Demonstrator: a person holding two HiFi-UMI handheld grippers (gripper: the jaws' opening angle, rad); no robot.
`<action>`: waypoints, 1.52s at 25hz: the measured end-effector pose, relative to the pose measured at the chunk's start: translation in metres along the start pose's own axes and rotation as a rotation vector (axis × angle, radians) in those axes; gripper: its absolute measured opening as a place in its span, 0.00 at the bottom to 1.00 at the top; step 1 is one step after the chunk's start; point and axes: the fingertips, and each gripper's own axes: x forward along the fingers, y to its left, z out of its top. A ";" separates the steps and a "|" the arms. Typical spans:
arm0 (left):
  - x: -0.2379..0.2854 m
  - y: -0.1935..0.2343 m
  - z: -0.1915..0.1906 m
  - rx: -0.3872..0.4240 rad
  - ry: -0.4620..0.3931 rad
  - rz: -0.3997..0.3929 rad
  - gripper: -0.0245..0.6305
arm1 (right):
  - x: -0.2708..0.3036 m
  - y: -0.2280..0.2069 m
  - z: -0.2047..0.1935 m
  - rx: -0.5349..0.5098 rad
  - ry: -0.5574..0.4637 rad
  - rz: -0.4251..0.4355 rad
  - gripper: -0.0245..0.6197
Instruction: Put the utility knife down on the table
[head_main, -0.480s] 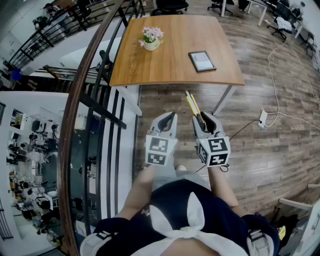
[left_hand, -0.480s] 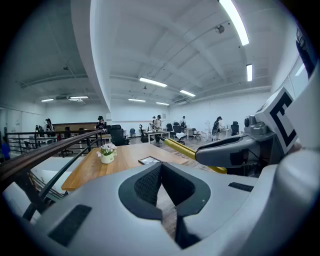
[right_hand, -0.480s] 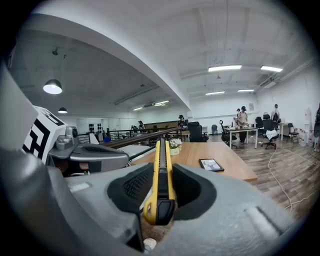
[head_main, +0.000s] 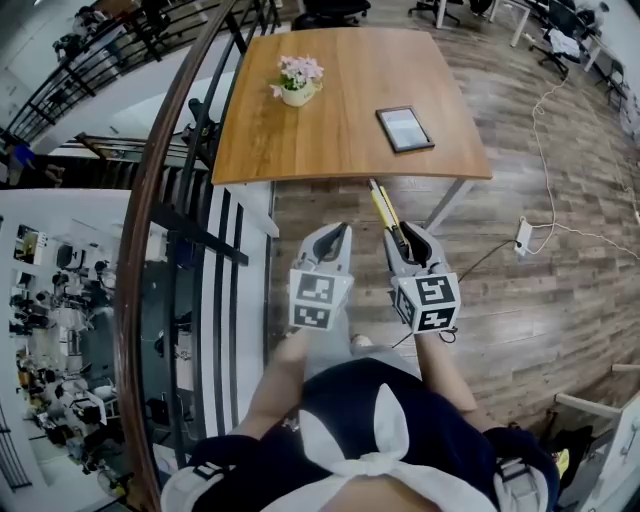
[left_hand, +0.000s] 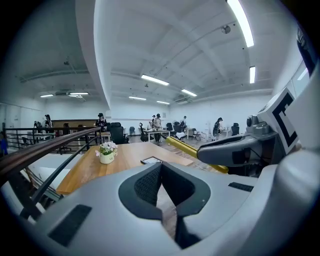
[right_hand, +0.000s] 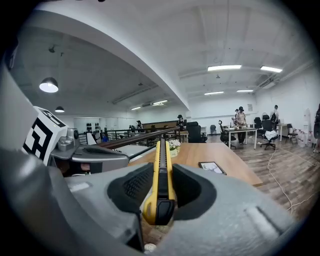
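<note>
The yellow utility knife (head_main: 385, 212) lies lengthwise between the jaws of my right gripper (head_main: 409, 236), which is shut on it. Its front end sticks out toward the table's near edge. In the right gripper view the knife (right_hand: 161, 165) runs straight ahead between the black pads, with its dark butt end nearest the camera. The wooden table (head_main: 340, 130) stands ahead of both grippers, which hang over the floor in front of it. My left gripper (head_main: 340, 236) is beside the right one, shut with nothing in it (left_hand: 161, 167).
On the table stand a small pot of pink flowers (head_main: 298, 82) at the left and a tablet (head_main: 405, 128) at the right. A curved railing (head_main: 165, 220) borders the drop on the left. A white power strip (head_main: 526, 236) with a cable lies on the floor at the right.
The table's near edge sits slightly lower in the head view, so it is a little closer. Both grippers keep their places and the knife stays gripped.
</note>
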 end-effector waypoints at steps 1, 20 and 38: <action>0.005 0.006 0.003 0.000 -0.001 -0.002 0.06 | 0.006 -0.002 0.003 0.001 0.000 -0.003 0.22; 0.091 0.130 0.029 0.009 0.004 -0.069 0.06 | 0.145 -0.014 0.045 -0.015 -0.004 -0.067 0.21; 0.122 0.201 0.029 0.004 0.013 -0.136 0.06 | 0.207 -0.015 0.060 -0.010 -0.001 -0.165 0.21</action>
